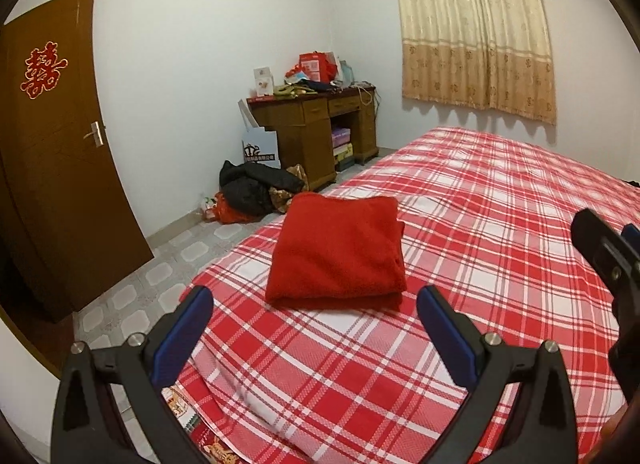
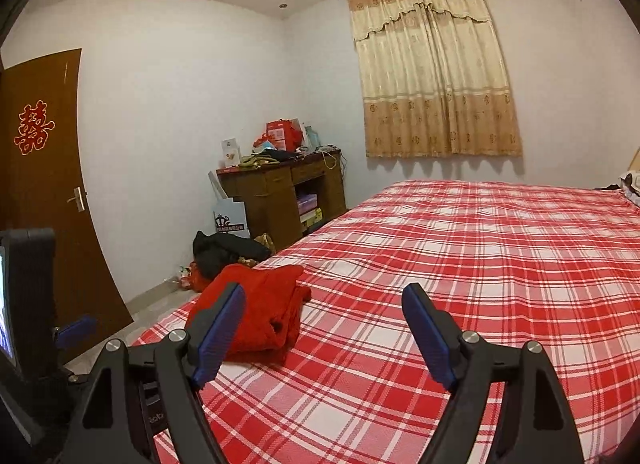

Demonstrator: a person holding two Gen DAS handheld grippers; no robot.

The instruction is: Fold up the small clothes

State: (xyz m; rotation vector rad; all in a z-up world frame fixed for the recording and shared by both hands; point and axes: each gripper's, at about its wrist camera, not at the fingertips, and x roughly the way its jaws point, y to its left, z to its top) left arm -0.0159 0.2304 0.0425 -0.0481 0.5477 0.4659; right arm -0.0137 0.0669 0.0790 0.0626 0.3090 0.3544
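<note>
Garment (image 1: pixel 338 248): red, fleecy-looking, folded square on plaid bed (image 1: pixel 480 204) | both tongs (image 1: pixel 316 328) (image 2: pixel 324 328): released, empty

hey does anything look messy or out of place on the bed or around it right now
The folded red fleece garment lies fairly neat on the red plaid bedsheet, though its right-side layers bunch unevenly in the right wrist view. On the floor beside the wooden desk, a black jacket lies in a heap with other clutter.

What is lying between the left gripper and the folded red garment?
Nothing: only bare plaid bed sheet separates the left gripper from the folded red garment, as the left wrist view shows.
</note>
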